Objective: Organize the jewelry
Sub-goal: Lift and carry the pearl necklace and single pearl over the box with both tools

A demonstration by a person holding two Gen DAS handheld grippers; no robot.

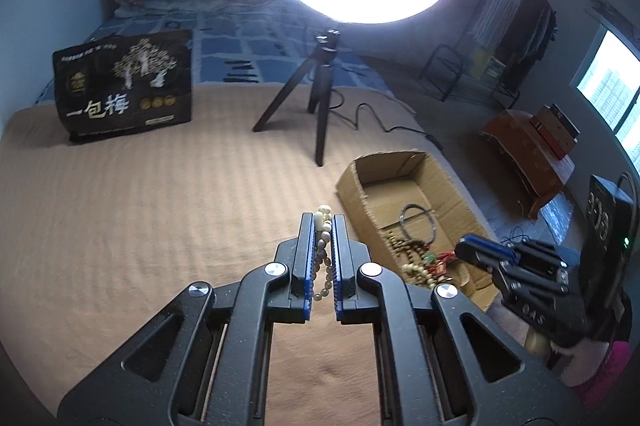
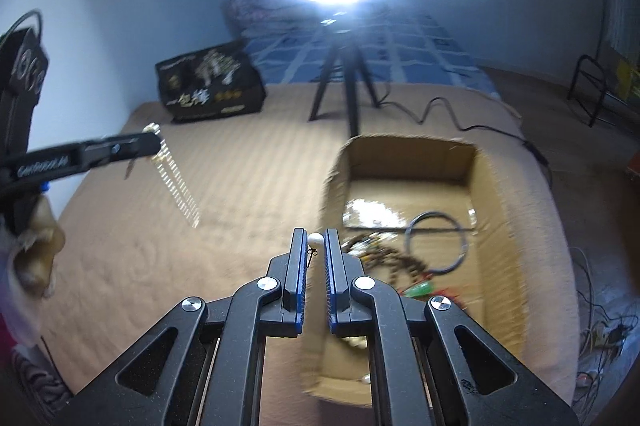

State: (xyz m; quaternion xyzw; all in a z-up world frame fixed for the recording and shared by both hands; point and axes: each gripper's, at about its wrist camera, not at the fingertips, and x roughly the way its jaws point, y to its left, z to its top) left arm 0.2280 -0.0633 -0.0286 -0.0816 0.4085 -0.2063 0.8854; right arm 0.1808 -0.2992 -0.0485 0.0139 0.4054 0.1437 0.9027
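- Left wrist view shows the left claw (image 1: 323, 226) squeezed shut on a bead string (image 1: 322, 250), held up over the tan blanket (image 1: 140, 226).
- Right wrist view shows the right claw (image 2: 316, 246) nearly shut too, pinching a white pearl (image 2: 315, 239) with a tiny hook beside it. It sits just by the near left corner of the box (image 2: 408, 154).
- In that same view the beads dangle from the left claw in a long line, well left of the box.
- More jewelry, like a dark bangle (image 2: 436, 241) and a tangle of beads, lies inside the box.
- I think this is the sorting step: each claw has picked one piece out.
- Next, each piece likely needs its own clear spot on the blanket, laid down gently so the beads do not knot up, and then let go.
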